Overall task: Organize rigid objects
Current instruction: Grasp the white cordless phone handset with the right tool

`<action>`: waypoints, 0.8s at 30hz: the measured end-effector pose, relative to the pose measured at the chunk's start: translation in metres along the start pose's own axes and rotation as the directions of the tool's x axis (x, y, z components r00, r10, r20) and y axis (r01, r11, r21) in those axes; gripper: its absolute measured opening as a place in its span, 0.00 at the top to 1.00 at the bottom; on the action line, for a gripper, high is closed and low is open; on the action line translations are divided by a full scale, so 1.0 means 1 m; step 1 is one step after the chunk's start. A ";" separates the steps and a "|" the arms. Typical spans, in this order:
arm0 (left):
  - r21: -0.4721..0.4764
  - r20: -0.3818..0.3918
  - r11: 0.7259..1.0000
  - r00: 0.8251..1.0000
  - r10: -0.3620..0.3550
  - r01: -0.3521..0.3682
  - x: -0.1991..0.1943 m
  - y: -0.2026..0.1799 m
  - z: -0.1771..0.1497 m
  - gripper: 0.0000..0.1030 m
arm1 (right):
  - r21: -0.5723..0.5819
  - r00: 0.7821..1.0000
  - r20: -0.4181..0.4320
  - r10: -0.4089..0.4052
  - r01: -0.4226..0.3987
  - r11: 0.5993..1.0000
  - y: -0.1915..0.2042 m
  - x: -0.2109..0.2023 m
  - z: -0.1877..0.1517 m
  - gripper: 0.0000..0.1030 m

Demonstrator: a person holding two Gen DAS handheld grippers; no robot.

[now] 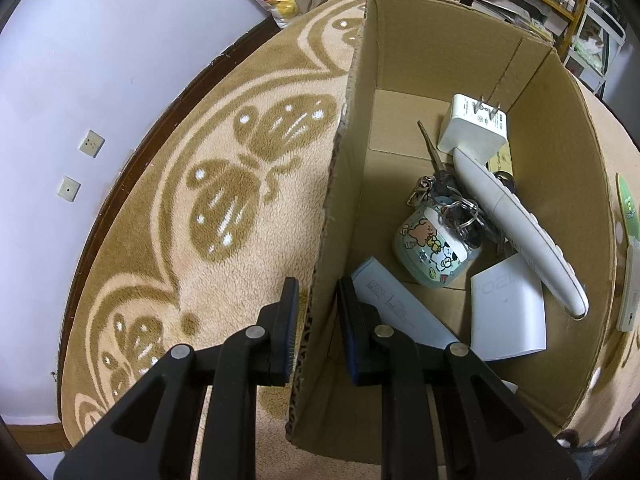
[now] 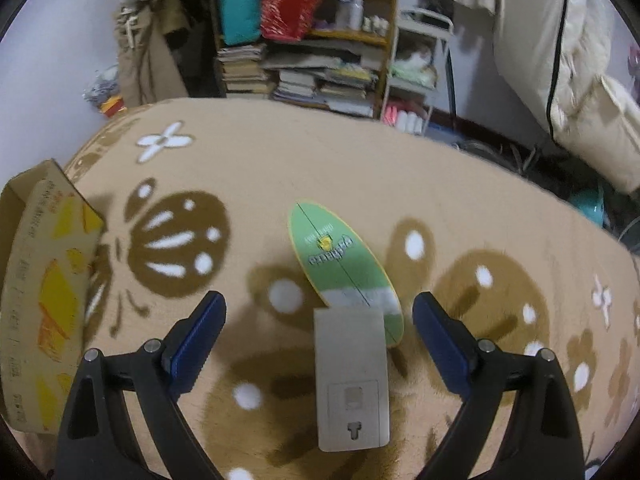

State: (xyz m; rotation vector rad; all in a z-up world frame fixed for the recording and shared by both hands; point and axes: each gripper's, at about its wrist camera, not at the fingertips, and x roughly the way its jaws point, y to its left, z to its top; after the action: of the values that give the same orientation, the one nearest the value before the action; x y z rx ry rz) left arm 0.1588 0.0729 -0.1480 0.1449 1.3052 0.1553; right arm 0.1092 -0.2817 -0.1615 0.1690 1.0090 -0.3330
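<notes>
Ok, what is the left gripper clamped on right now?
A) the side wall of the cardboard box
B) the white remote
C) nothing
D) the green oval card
A: the left gripper has a finger on each side of the cardboard box wall, pinching its edge.

A tan blanket patterned with brown butterflies and white flowers fills the middle and bottom of both views. In the left wrist view a pale lilac wall with two small square sockets takes the upper left. In the right wrist view a wooden bookshelf crammed with stacked books stands at top centre, white bedding piled at upper right.
</notes>
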 end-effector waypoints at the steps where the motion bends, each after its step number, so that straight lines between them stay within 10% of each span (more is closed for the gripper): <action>1: 0.000 0.000 1.000 1.000 0.000 0.000 0.000 0.000 0.000 0.81 | 0.009 1.000 -0.016 -0.002 0.003 1.000 -0.003 0.005 -0.003 0.04; 5: 0.001 0.000 1.000 1.000 0.000 0.000 -0.001 0.000 0.000 0.81 | 0.045 0.996 -0.084 -0.024 0.028 0.999 -0.013 0.022 -0.017 0.05; 16: 0.000 0.000 1.000 1.000 -0.001 0.001 -0.001 -0.001 0.000 0.81 | 0.100 0.986 -0.167 -0.010 0.027 0.995 -0.026 0.039 -0.032 0.48; 24: -0.001 -0.001 1.000 1.000 -0.001 0.001 -0.001 -0.001 0.000 0.81 | 0.075 0.989 -0.146 0.001 0.010 0.997 -0.012 0.028 -0.030 0.49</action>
State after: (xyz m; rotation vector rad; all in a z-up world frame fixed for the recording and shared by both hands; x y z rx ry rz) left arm 0.1589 0.0722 -0.1472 0.1432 1.3057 0.1549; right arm 0.0948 -0.2893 -0.2009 0.2623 1.1424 -0.3666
